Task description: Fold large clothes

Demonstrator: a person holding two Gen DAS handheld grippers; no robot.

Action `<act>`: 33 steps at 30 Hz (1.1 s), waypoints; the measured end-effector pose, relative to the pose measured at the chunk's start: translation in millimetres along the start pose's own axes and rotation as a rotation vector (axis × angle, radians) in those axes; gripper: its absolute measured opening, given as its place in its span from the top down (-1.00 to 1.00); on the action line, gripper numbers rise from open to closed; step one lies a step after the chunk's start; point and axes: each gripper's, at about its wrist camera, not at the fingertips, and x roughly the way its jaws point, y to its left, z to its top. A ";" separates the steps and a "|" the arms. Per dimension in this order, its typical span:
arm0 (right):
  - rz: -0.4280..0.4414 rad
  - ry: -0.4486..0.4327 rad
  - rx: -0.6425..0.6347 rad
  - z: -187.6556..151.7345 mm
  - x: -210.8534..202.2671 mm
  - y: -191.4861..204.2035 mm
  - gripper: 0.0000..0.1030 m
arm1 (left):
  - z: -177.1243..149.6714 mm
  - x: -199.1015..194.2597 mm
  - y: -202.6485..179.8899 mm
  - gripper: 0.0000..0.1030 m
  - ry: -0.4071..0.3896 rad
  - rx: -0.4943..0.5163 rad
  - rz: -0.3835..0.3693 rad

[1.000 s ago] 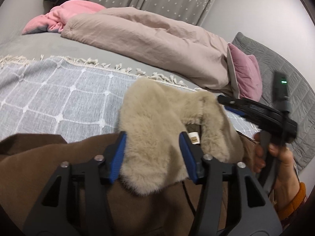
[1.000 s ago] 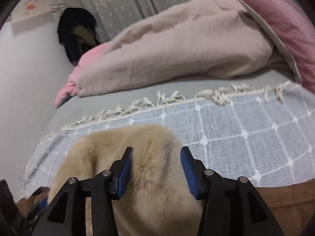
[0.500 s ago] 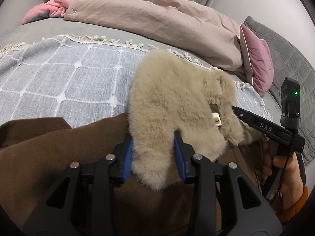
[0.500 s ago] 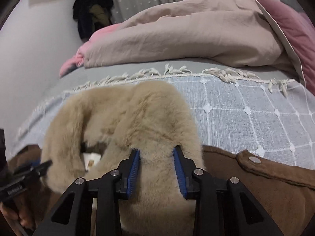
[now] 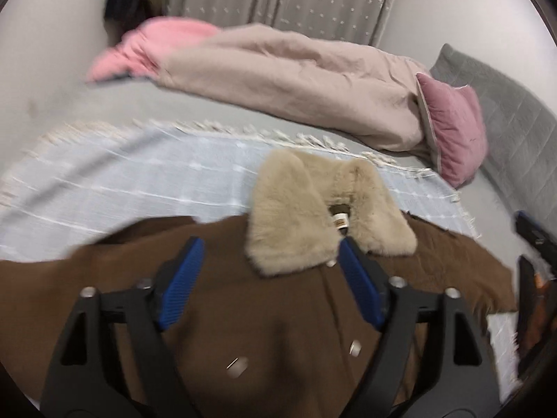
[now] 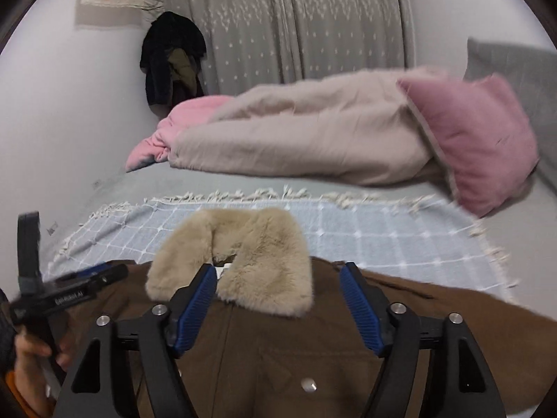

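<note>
A brown coat (image 5: pixel 278 313) with a beige fur collar (image 5: pixel 296 216) lies flat on a pale blue checked blanket (image 5: pixel 122 191) on the bed. It also shows in the right wrist view (image 6: pixel 278 348), with its collar (image 6: pixel 250 264) toward the far side. My left gripper (image 5: pixel 271 278) is open and empty, held above the coat just below the collar. My right gripper (image 6: pixel 278 296) is open and empty, above the coat with the collar's right flap between its fingers' line of sight. The left gripper's body (image 6: pixel 66 292) shows at the left of the right wrist view.
A beige duvet (image 5: pixel 296 80) with a pink blanket (image 5: pixel 156 45) lies across the far side of the bed. A pink cushion (image 6: pixel 477 132) and grey pillow (image 5: pixel 504 111) sit at the right. Grey curtains (image 6: pixel 296 17) and dark hanging clothes (image 6: pixel 170 55) stand behind.
Both grippers have opened and let go of the fur collar. They pulled back and up, and the collar now lies flat on the coat.
</note>
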 end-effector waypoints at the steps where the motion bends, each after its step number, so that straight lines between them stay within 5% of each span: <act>1: -0.008 0.000 0.003 2.2 -10.7 0.1 -0.67 | -1.0 -20.3 1.0 -0.75 -0.007 0.012 0.033; 8: -0.068 0.007 0.056 -24.6 -108.5 19.2 -0.82 | -33.8 -124.8 33.8 -0.83 0.037 -0.032 0.105; 14: -0.083 0.060 0.032 -65.6 -137.9 35.6 -0.87 | -77.9 -174.3 78.9 -0.85 0.024 -0.122 0.197; 22: 0.026 0.082 0.056 -126.6 -130.3 47.6 -0.87 | -134.7 -160.5 143.9 -0.85 0.033 -0.243 0.331; 25: 0.036 0.155 0.034 -130.5 -118.0 52.8 -0.87 | -140.4 -139.7 171.8 -0.85 0.121 -0.336 0.329; 33: 0.015 0.204 0.071 -137.1 -90.3 49.1 -0.87 | -153.5 -108.4 229.5 -0.85 0.143 -0.500 0.429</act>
